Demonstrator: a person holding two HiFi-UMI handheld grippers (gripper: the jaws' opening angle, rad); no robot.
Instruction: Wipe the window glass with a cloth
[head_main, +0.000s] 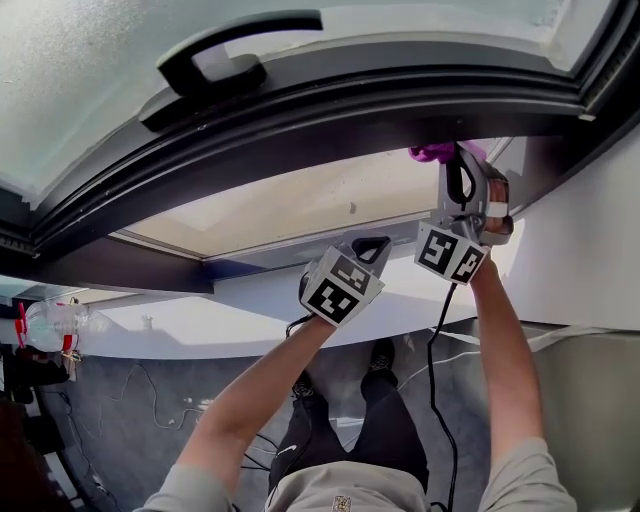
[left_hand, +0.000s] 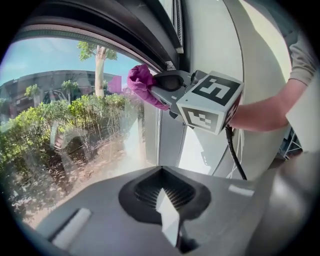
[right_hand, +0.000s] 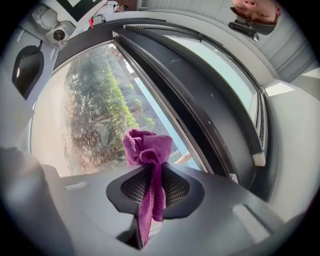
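Setting: window seen from below, dark frame (head_main: 350, 110) arching across, sunlit shrubs and a tree outside.
Glass (head_main: 300, 205): pane under the frame, hazy, with speckles and faint streaks in the right gripper view.
Handle (head_main: 215, 62): black, above the frame, untouched.
Cloth (right_hand: 147, 150): purple, bunched into a wad with a tail hanging down, held up close under the frame, near the pane's corner.
Right hand-held gripper (right_hand: 152, 185): clamped on the cloth, wad sticking out past the jaw tips, raised just beneath the frame.
Left hand-held gripper (left_hand: 165, 197): jaws pressed together on nothing, held lower and farther from the frame, beside the right one's marker cube.
Contact: wad at the glass or just short of it; impossible to tell which.
Progress, as a judgement: early, or at the top of a pass; no clearly cleaned strip to be made out below the frame.
Left to do, as a judgement: most of the pane, from the frame downward, with the wad kept flat on the glass.
Risk: small wad, narrow strokes, corners under the frame easily missed.
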